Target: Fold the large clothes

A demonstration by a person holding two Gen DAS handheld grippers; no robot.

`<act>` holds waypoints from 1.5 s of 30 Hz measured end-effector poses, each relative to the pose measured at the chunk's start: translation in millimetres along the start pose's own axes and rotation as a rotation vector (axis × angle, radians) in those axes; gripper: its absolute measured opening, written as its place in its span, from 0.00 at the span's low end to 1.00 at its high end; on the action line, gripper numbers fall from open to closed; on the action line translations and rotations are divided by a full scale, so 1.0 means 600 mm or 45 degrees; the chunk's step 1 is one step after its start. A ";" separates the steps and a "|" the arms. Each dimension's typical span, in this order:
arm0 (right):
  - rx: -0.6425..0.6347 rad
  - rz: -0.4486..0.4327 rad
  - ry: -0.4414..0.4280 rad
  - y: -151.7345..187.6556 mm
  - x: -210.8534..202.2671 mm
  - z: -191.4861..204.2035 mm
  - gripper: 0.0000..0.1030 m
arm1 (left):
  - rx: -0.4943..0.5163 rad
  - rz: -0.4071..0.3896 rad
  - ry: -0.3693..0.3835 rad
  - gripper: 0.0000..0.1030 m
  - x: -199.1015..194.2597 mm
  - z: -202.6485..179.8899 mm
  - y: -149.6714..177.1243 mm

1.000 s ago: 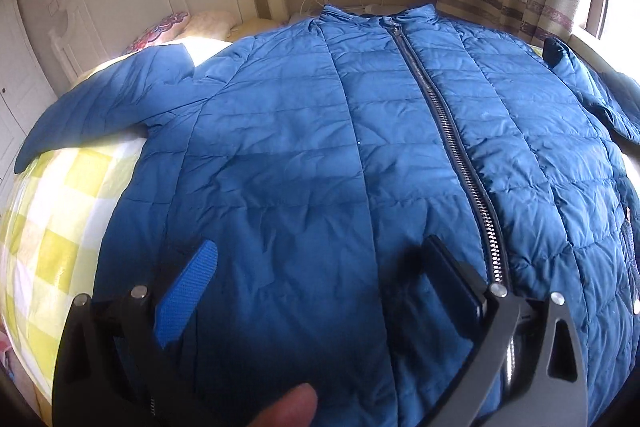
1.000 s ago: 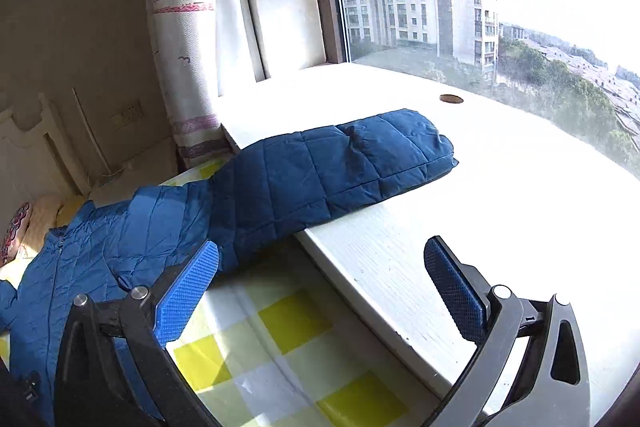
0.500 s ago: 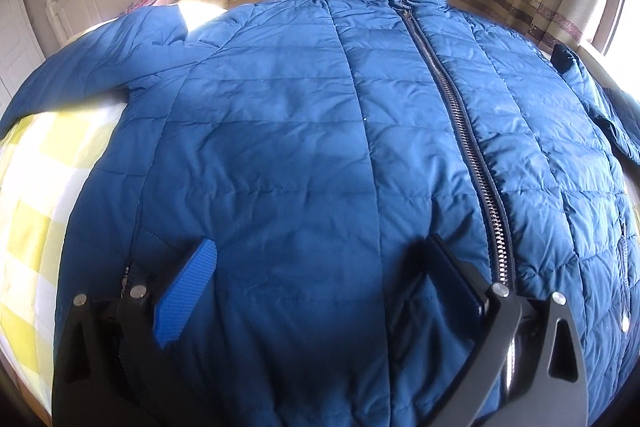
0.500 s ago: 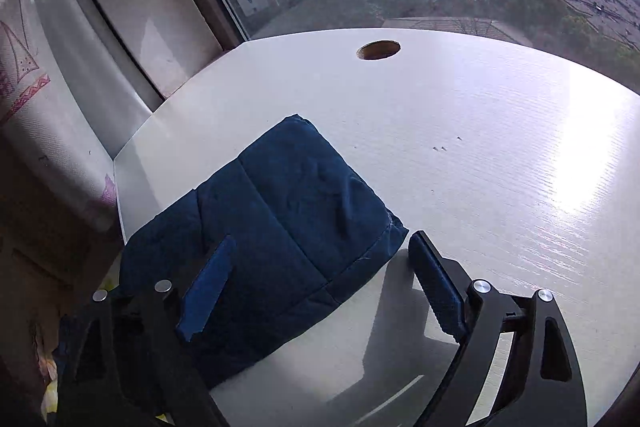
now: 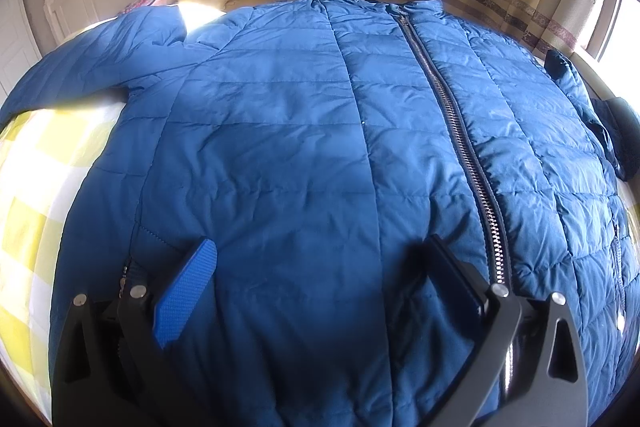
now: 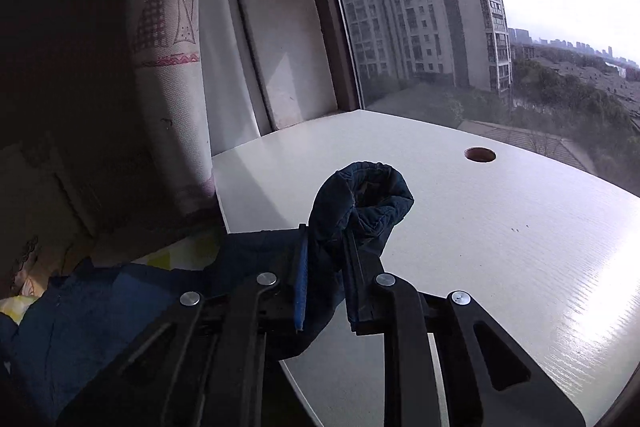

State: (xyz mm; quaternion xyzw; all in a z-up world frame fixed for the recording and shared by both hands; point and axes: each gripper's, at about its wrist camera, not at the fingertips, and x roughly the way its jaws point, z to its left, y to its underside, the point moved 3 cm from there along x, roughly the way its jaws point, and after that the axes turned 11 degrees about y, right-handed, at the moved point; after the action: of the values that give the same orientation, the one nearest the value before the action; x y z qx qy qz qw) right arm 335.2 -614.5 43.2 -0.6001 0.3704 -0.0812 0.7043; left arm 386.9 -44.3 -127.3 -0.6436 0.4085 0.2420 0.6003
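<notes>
Right claw (image 6: 324, 247) now clamped on jacket (image 5: 320, 147) cuff (image 6: 362, 203), seemingly lifted off sill (image 6: 500, 247)

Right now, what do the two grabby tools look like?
Both look alike. The left tool and the right tool each have two black plastic arms with cut-out holes, silver round bolts, and bumpy blue pads on the fingers.

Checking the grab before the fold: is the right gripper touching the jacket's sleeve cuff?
Touching. The right wrist view shows the right gripper with jaws clamped on the sleeve cuff, fabric bunched between them.
</notes>
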 end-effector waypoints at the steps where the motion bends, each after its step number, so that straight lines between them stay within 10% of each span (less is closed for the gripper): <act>1: -0.079 -0.044 -0.041 -0.001 -0.023 0.044 0.17 | 0.000 0.000 0.001 0.98 0.000 0.000 0.000; 5: -0.442 -0.177 -0.278 0.037 -0.128 0.265 0.16 | 0.000 -0.001 0.001 0.98 -0.001 0.001 0.001; 8: -0.657 -0.071 -0.533 0.109 -0.175 0.408 0.15 | -0.003 -0.001 0.006 0.98 -0.001 0.002 0.000; 11: -0.649 0.008 -0.685 0.163 -0.199 0.459 0.48 | -0.011 -0.007 0.024 0.98 -0.003 0.005 -0.001; 13: -0.551 0.031 -0.695 0.179 -0.201 0.436 0.80 | -0.017 -0.012 0.040 0.98 -0.004 0.006 -0.001; 17: -0.324 0.159 -0.523 0.205 -0.159 0.332 0.80 | -0.023 0.025 0.100 0.98 -0.006 0.003 -0.013; 22: 0.031 0.385 -0.332 0.234 -0.087 0.237 0.80 | -0.049 0.022 0.476 0.98 -0.005 -0.096 -0.086; 30: 0.104 0.404 -0.276 0.247 -0.078 0.226 0.80 | -0.116 0.102 0.683 0.81 0.130 -0.271 -0.182; 33: 0.116 0.415 -0.263 0.245 -0.075 0.228 0.80 | -0.083 0.088 0.594 0.75 0.168 -0.312 -0.173; 37: 0.116 0.419 -0.264 0.243 -0.072 0.228 0.80 | 0.116 0.020 0.458 0.21 0.149 -0.345 -0.164; 45: 0.152 0.415 -0.266 0.240 -0.071 0.224 0.80 | 0.082 -0.294 0.453 0.15 -0.064 -0.201 -0.275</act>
State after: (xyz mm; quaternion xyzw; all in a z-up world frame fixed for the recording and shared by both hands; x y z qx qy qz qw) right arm 340.7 -446.9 -68.4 -0.4947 0.3822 0.0748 0.7769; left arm 479.0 -161.2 18.0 -0.6991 0.4392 0.0410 0.5627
